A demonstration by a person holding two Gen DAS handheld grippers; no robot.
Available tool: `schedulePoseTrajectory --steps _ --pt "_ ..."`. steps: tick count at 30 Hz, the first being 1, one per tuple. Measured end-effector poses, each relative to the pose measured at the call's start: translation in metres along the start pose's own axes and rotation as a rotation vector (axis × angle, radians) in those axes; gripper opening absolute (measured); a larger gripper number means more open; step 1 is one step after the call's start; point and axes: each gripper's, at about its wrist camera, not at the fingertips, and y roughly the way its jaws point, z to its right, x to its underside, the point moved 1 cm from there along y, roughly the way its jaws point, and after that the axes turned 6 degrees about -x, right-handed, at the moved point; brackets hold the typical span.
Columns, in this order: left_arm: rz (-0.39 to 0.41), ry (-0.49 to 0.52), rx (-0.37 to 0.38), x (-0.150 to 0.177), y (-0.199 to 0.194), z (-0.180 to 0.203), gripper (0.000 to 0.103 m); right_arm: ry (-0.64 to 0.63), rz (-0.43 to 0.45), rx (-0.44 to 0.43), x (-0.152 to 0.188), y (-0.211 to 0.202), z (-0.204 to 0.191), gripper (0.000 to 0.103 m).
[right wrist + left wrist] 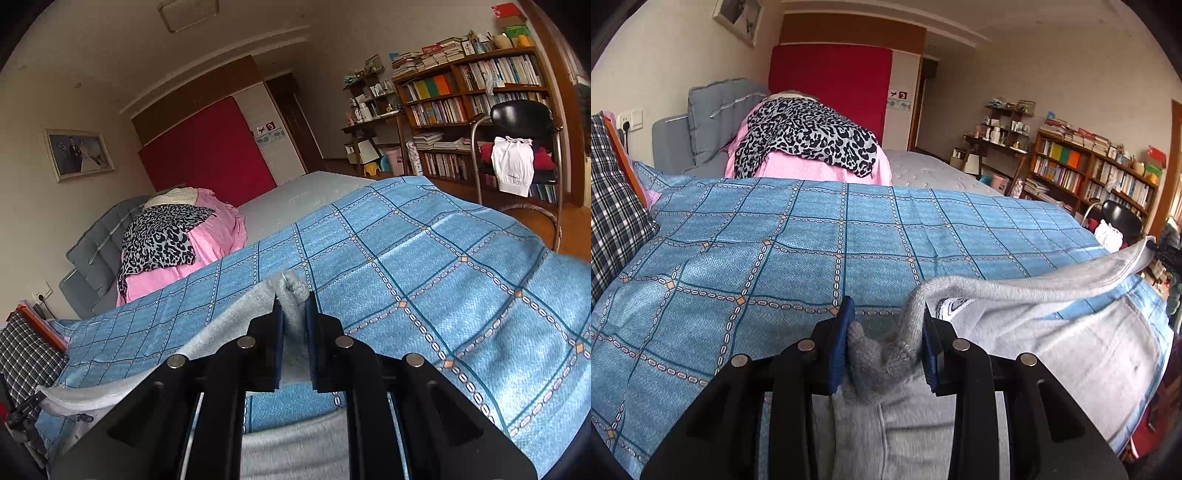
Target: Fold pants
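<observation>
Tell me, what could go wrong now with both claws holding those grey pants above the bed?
The left claw pinches only a small bunched bit of the grey pants, so the cloth could slip out. The right claw grips a thin edge too. The fabric sags between them and may wrinkle on the blue bedspread.

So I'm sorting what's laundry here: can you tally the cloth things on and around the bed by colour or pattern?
Grey: 1, the pants, held in both grippers
Blue checked: 1, the bedspread
Pink: 1, the bedding heap
Leopard print: 1, the cloth on the heap
Dark plaid: 1, the fabric at the bedside
White: 1, the garment on the chair
Total: 6
</observation>
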Motion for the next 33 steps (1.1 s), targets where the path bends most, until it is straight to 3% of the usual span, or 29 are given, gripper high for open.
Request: schedulePoseTrajectory --steps 7,18,24,28,31,33 --pt "0.012 0.108 0.0 0.05 -0.037 0.021 0.033 -0.029 0.02 0.06 0.07 -0.072 0.014 0.011" --pt "0.003 0.117 0.0 0.098 -0.063 0.015 0.033 0.036 0.075 0.046 0.141 -0.144 0.031 0.011" --pt "-0.021 0.124 -0.028 0.125 -0.062 0.015 0.033 0.047 0.015 0.067 0.182 -0.154 0.043 0.011" --pt "-0.027 0.116 -0.028 0.137 -0.065 0.016 0.033 0.062 0.003 0.074 0.186 -0.151 0.049 0.012" --pt "-0.032 0.104 -0.032 0.139 -0.064 0.016 0.034 0.035 -0.011 0.114 0.186 -0.151 0.048 0.026" --pt "-0.039 0.092 -0.036 0.142 -0.064 0.013 0.039 0.017 -0.003 0.155 0.186 -0.155 0.046 0.046"
